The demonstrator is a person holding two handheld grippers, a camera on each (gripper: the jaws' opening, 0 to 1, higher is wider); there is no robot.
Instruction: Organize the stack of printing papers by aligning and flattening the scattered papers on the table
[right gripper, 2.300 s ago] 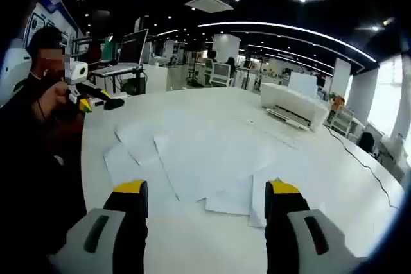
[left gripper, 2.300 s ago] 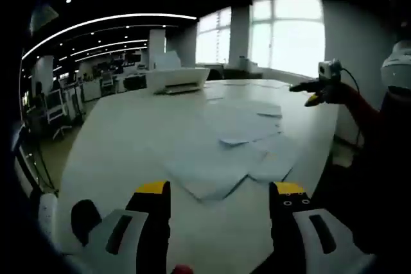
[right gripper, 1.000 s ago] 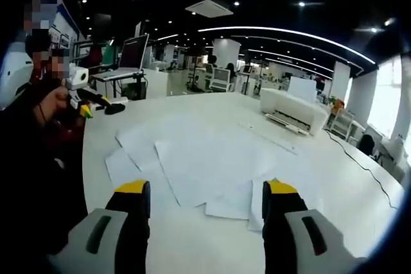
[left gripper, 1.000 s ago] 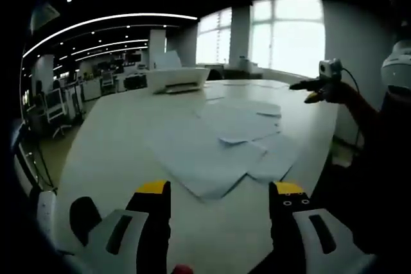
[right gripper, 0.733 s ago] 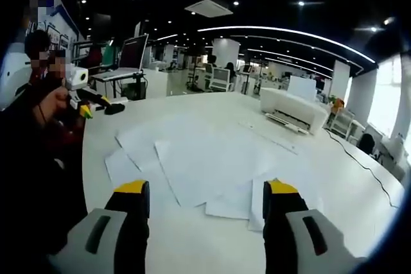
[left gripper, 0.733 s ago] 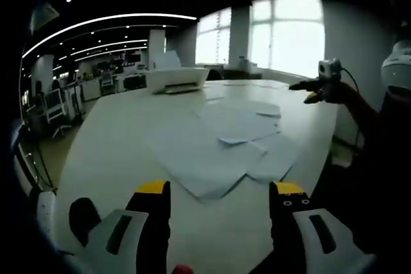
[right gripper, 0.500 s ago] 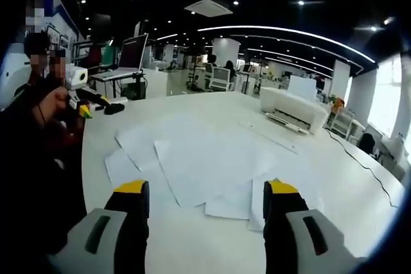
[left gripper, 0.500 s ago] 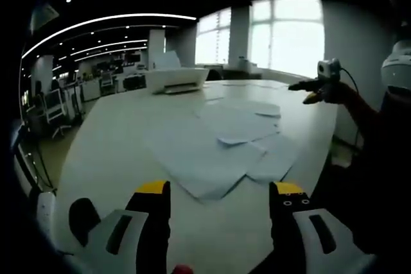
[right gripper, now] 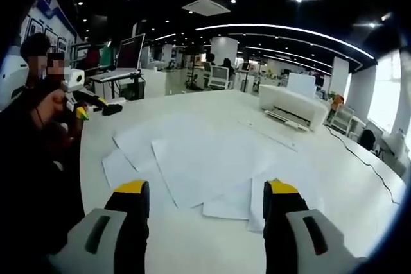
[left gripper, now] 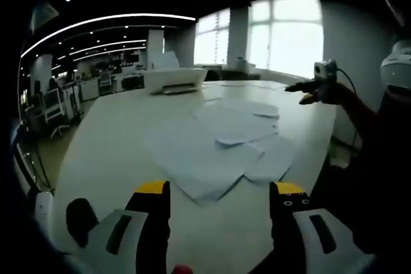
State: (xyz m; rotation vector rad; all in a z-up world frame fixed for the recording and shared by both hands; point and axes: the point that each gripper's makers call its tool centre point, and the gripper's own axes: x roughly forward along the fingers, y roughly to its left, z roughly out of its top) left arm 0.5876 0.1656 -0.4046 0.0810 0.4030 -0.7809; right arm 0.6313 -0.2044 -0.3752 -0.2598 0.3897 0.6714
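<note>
- Barely anything has moved since the earlier frames: both views have drifted a touch, papers look the same, both grippers still hang in the air over the table
- left gripper (left gripper: 218, 192) has its yellow-tipped jaws wide apart with nothing between them, held above the near edge of the white table (left gripper: 109, 139)
- right gripper (right gripper: 204, 192) same deal, jaws spread and empty, floating over the near side of the table
- from the right gripper view the left gripper sits off to the left in the person's hand (right gripper: 54, 104), can't tell how its jaws stand from there
- scattered papers (left gripper: 225, 142) lie flat on the table just past the left jaws, overlapping at odd angles, not squared up
- in the right gripper view the same papers spread ahead of the jaws, one big sheet in the middle over smaller ones poking out at the edges
- white printer (right gripper: 294, 108) sits on the table well beyond the papers
- bright windows (left gripper: 286, 33) behind it in the left gripper view
</note>
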